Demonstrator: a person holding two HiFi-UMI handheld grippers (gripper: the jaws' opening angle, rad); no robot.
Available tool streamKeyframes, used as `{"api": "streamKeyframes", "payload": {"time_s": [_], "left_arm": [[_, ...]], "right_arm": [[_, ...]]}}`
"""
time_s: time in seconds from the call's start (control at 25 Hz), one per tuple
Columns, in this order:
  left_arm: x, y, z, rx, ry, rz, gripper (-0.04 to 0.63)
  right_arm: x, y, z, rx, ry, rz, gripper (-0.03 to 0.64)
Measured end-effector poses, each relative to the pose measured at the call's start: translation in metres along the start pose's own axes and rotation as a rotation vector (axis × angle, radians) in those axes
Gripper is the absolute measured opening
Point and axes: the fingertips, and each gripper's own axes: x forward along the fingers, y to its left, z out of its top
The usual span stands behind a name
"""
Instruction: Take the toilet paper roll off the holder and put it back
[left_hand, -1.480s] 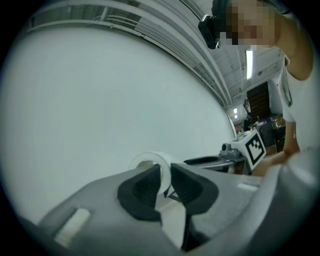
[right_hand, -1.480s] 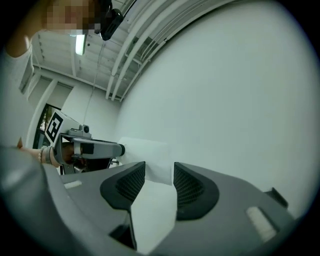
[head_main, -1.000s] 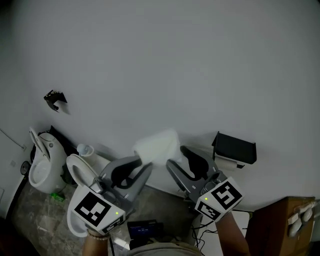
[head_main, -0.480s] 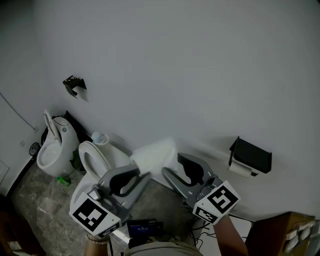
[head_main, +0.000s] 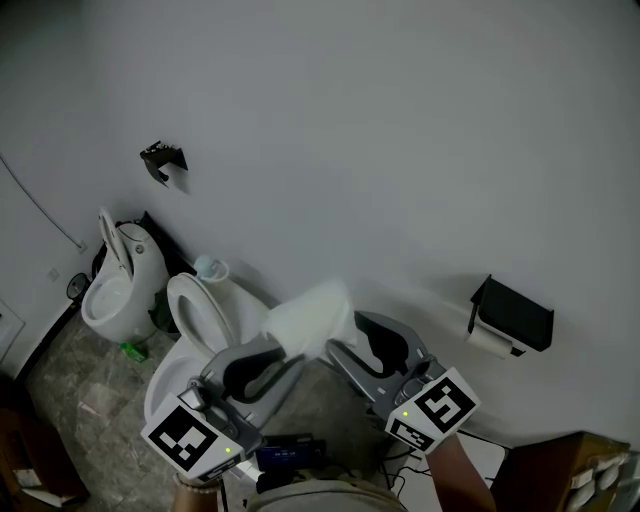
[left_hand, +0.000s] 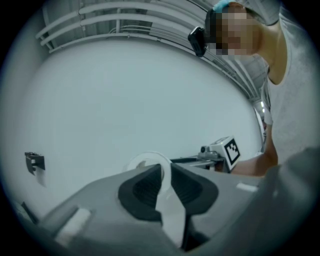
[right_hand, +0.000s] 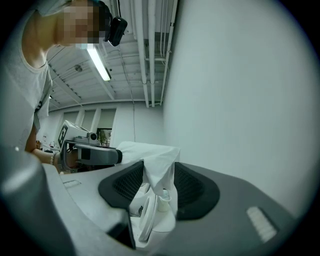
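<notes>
We find the toilet paper roll (head_main: 312, 312) just below the centre of the head view, off the holder (head_main: 512, 312) and clear of the wall. It is white, soft-edged and tilted, with its upper end toward the right of the frame. The left tool (head_main: 288, 347) and the right tool (head_main: 352, 328) each pinch it from below. The left tool's jaws have just been closing further, with paper between them. In the left gripper view we see its round end as a white ring. The holder is a black, box-shaped fitting on the wall at the right of the frame, well apart from the roll.
</notes>
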Motion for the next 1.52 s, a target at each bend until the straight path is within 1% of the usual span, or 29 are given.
{"api": "streamKeyframes", "payload": {"time_s": [0.48, 0.56, 0.64, 0.68, 0.76, 0.84, 0.96, 1.04, 1.08, 1.2, 1.28, 1.4, 1.52], "left_arm": [[0.01, 0.0, -0.002, -0.012, -0.003, -0.024, 0.055], [0.012, -0.001, 0.003, -0.006, -0.027, -0.036, 0.055], [0.016, -0.003, 0.012, 0.027, -0.085, -0.057, 0.055], [0.017, -0.002, 0.012, 0.041, -0.089, -0.061, 0.055], [0.02, -0.005, 0.013, 0.045, -0.088, -0.077, 0.055], [0.024, -0.011, 0.022, 0.04, -0.116, -0.104, 0.055], [0.029, -0.015, 0.023, 0.063, -0.118, -0.12, 0.054], [0.036, -0.022, 0.033, 0.079, -0.141, -0.158, 0.054], [0.042, -0.024, 0.032, 0.086, -0.132, -0.169, 0.054], [0.076, -0.03, 0.025, 0.085, -0.069, -0.193, 0.054], [0.092, -0.033, 0.033, 0.103, -0.092, -0.229, 0.054], [0.092, -0.032, 0.04, 0.131, -0.123, -0.283, 0.054], [0.085, -0.031, 0.035, 0.119, -0.093, -0.338, 0.054]], "right_arm": [[-0.004, -0.009, -0.001, -0.009, 0.017, -0.03, 0.192], [-0.006, -0.011, 0.0, -0.011, 0.019, -0.042, 0.192], [-0.009, -0.013, 0.001, -0.015, 0.018, -0.056, 0.192], [-0.011, -0.014, 0.002, -0.017, 0.018, -0.062, 0.192], [-0.014, -0.016, 0.004, -0.023, 0.016, -0.075, 0.192], [-0.018, -0.018, 0.006, -0.03, 0.011, -0.089, 0.192], [-0.027, -0.021, 0.011, -0.044, -0.001, -0.123, 0.192], [-0.034, -0.027, 0.015, -0.052, -0.01, -0.151, 0.192], [-0.039, -0.032, 0.017, -0.052, -0.013, -0.166, 0.192], [-0.061, -0.062, 0.021, -0.048, -0.016, -0.215, 0.192], [-0.07, -0.076, 0.027, -0.059, -0.019, -0.25, 0.192], [-0.072, -0.075, 0.036, -0.096, -0.019, -0.299, 0.192], [-0.071, -0.068, 0.04, -0.134, -0.007, -0.359, 0.192]]}}
